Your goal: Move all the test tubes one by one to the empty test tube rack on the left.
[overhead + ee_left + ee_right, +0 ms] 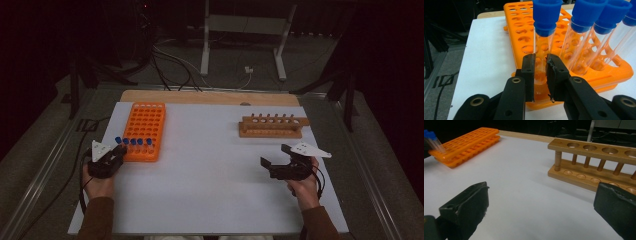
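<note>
Currently the left gripper (540,75) has its two black jaws closed nearly together on the lower body of a clear plastic test tube with a blue screw cap (543,37), which stands upright in the near corner hole of the orange plastic multi-hole tube rack (524,32). More blue-capped clear tubes (584,30) stand in the same near row just beside it. In the high view this gripper (116,152) sits at the rack's near left corner, on the white table surface (210,175); contact of the pads with the glass appears firm but is hard to confirm at this angle. The right gripper (276,159) rests well apart at the right side of the table, jaws spread wide with nothing between them. A wooden test-tube rack with a single row of round holes (272,125) stands beyond it, holes unoccupied.
</note>
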A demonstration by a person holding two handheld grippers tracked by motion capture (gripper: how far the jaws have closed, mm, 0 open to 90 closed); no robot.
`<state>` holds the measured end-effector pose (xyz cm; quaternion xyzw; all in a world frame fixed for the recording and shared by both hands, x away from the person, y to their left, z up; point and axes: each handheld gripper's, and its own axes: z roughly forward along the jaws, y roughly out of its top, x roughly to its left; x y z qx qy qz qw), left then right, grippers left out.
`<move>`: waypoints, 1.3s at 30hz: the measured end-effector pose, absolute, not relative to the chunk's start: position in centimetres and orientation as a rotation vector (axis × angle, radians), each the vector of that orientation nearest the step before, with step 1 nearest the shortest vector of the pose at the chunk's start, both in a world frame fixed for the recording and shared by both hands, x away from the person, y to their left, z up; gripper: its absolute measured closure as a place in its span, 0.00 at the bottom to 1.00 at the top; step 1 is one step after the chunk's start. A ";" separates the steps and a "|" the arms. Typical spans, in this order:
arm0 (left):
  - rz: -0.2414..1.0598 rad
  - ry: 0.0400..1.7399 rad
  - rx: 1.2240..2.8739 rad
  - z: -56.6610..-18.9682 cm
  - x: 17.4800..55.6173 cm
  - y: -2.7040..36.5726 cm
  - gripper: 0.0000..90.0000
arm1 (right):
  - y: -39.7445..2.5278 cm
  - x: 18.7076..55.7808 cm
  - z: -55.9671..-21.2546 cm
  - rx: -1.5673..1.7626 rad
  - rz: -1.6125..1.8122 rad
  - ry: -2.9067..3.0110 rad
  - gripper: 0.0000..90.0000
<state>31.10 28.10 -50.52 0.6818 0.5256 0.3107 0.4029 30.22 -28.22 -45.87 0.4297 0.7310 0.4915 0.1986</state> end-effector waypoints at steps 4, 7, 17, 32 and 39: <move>0.768 1.341 1.705 -50.4 31.0 28.2 0.80 | -28.4 30.0 -45.8 1.200 1.379 2.040 0.00; 0.763 1.358 1.678 -50.3 30.6 28.8 0.74 | -28.6 29.9 -45.8 1.200 1.384 2.033 0.00; 0.718 1.252 1.595 -47.9 28.1 28.9 0.51 | -29.2 28.8 -46.0 1.186 1.412 2.003 0.00; 0.687 1.096 1.566 -46.0 23.6 26.4 0.16 | -29.7 26.8 -45.9 1.141 1.475 1.932 0.00; 0.698 1.096 1.567 -45.7 23.1 26.0 0.01 | -30.2 26.5 -46.0 1.132 1.473 1.891 0.00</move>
